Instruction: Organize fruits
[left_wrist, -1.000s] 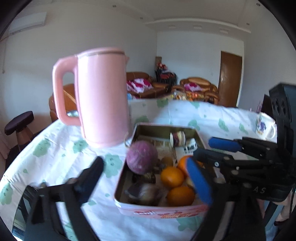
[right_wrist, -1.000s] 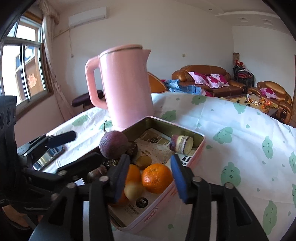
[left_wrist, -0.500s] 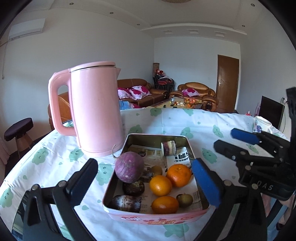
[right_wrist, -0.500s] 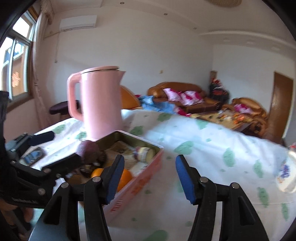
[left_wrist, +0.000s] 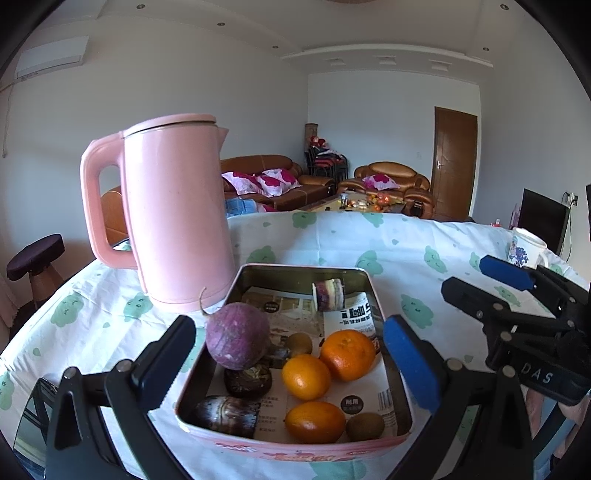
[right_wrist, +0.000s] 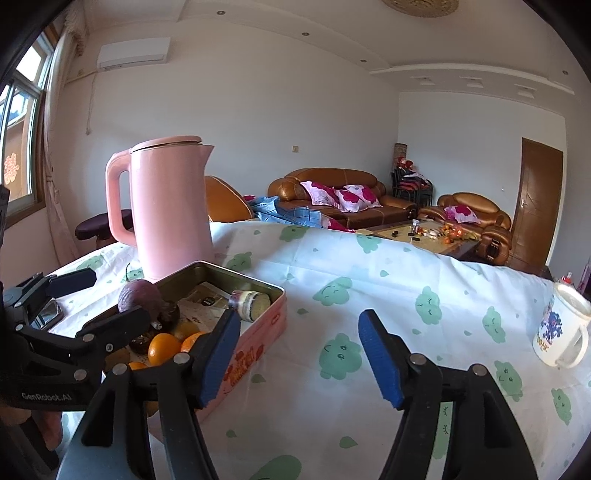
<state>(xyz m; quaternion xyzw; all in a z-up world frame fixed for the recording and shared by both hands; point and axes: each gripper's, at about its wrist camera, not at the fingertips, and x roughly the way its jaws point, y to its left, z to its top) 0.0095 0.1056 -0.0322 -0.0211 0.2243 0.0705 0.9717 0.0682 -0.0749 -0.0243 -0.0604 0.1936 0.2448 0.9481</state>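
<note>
On the table (left_wrist: 406, 236), under a white cloth printed with green cloud faces, sits a pink tin (left_wrist: 295, 448) lined with printed paper.

Change: right claw (right_wrist: 299, 354) was over the tin's fruit a second ago; it has since swung off toward 3 o'clock, and its blue pads have just been opening. They now stand spread over bare cloth, nothing between them. Left claw (left_wrist: 288, 362) also spread, empty; the tin lies framed between its pads, and the view has pulled back since a second ago.

Reading: no fruit was lifted. All produce sits in the tin, so either a piece was just set down or sorting has not started. Cannot tell which.

Tin contents, left wrist view:
- purple root vegetable (left_wrist: 237, 339), perched at 9 o'clock, on the rim side
- three oranges (left_wrist: 306, 376), centre to 5 o'clock
- kiwi (left_wrist: 365, 425), 5 o'clock corner
- dark cut pieces at 7 o'clock
- sliced purple-and-white stub (left_wrist: 328, 293), 12 o'clock

Pink kettle (left_wrist: 173, 214) stands just beyond the tin, at 10 o'clock. White printed mug (right_wrist: 561, 328) well apart, at 3 o'clock.

Writing: "GenRobot.AI" on the left tool body; "DAS" on the right tool. Tin's red lettering and the liner's characters are too small to read.
</note>
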